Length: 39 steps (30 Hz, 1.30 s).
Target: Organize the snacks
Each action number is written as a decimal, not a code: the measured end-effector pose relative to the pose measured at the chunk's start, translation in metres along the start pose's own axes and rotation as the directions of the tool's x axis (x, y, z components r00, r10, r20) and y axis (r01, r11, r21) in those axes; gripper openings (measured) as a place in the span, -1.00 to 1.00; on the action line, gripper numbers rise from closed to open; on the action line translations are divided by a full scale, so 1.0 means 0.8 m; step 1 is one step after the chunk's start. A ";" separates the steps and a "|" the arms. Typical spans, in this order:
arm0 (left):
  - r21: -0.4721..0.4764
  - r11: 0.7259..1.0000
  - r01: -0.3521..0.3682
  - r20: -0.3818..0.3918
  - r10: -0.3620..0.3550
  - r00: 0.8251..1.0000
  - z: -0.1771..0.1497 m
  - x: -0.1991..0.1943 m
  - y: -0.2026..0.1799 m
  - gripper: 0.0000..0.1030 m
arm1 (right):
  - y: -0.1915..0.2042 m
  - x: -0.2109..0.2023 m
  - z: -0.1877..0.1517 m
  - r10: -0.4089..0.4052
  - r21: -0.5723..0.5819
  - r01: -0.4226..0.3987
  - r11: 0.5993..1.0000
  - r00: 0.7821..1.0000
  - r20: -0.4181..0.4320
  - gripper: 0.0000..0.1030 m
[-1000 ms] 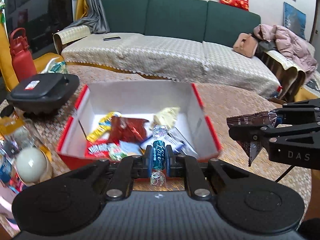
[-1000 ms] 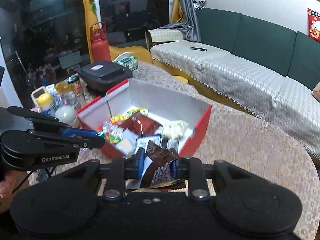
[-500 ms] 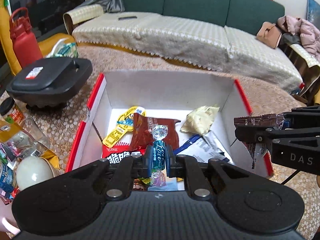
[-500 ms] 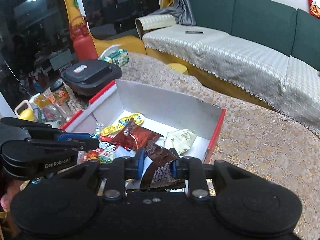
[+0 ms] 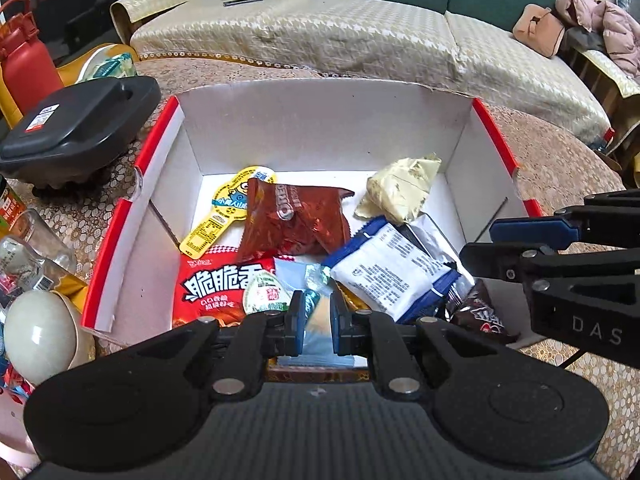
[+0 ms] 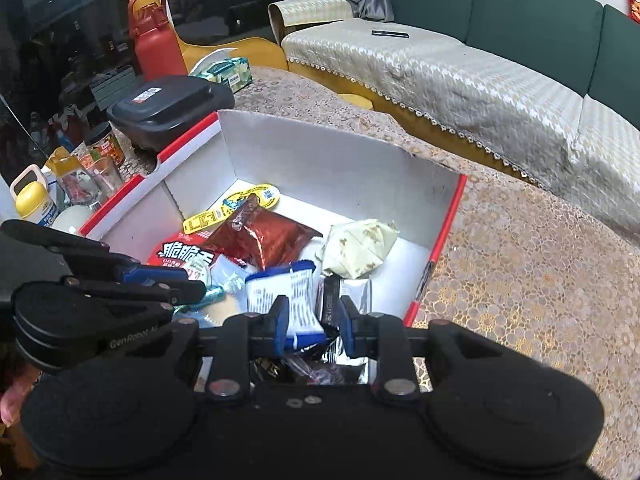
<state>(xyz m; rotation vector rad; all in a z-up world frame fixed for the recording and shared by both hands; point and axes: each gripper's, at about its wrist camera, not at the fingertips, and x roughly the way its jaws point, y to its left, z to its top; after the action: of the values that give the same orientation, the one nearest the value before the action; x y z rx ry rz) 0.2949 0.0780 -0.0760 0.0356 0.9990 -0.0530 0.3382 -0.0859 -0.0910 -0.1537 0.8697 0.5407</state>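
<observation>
Both grippers (image 5: 316, 322) (image 6: 313, 326) open, empty, angled downward

1. The box (image 5: 328, 120) stands on the table (image 6: 520, 280), with the sofa (image 5: 360, 32) behind it.
2. Left of the box sits the lidded case (image 5: 76, 128), and behind that the bottle (image 6: 154, 40).
3. Inside, the Oreo packet (image 5: 296, 220) lies mid-box, the flat tag-shaped packet (image 5: 228, 212) to its left, the crumpled wrapper (image 5: 400, 192) to its right.
4. Nearer the camera lie the noodle-snack bag (image 5: 216, 284) at left and the printed packet (image 5: 388, 268) at right.
5. A phone (image 5: 243, 0) lies on the sofa.
</observation>
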 end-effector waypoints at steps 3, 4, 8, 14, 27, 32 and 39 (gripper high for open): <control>-0.002 1.000 0.002 0.003 -0.002 1.000 -0.003 -0.005 -0.003 -0.74 | 0.000 -0.005 -0.004 0.010 0.002 -0.010 1.000 1.000 0.003 -0.51; -0.007 1.000 0.007 0.006 -0.007 1.000 -0.003 -0.008 -0.003 -0.72 | 0.000 -0.008 -0.005 0.013 0.006 -0.013 1.000 1.000 0.006 -0.51; -0.010 1.000 0.012 0.026 -0.011 1.000 -0.005 -0.021 -0.007 -0.45 | 0.000 -0.021 -0.009 0.024 0.017 -0.025 1.000 0.999 0.024 -0.50; -0.016 1.000 0.025 0.076 -0.024 0.997 -0.011 -0.049 -0.010 0.12 | 0.001 -0.049 -0.017 0.031 0.024 -0.032 0.999 0.998 0.061 -0.48; 0.004 0.999 0.032 0.161 -0.032 0.987 -0.026 -0.106 -0.020 0.54 | 0.004 -0.099 -0.036 0.012 0.029 -0.016 0.999 0.990 0.138 -0.35; 0.011 0.999 0.043 0.180 -0.044 0.983 -0.033 -0.121 -0.022 0.63 | 0.007 -0.117 -0.044 0.016 0.022 -0.020 1.000 0.985 0.171 -0.07; 0.005 0.998 0.056 0.214 -0.056 0.975 -0.043 -0.139 -0.022 0.67 | 0.007 -0.144 -0.054 0.031 0.032 -0.039 0.999 0.974 0.224 0.75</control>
<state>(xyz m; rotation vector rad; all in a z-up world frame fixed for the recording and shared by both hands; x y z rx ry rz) 0.2048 0.0655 -0.0015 0.0010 0.7839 -0.1058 0.2456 -0.1406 -0.0309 -0.0433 0.6628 0.5634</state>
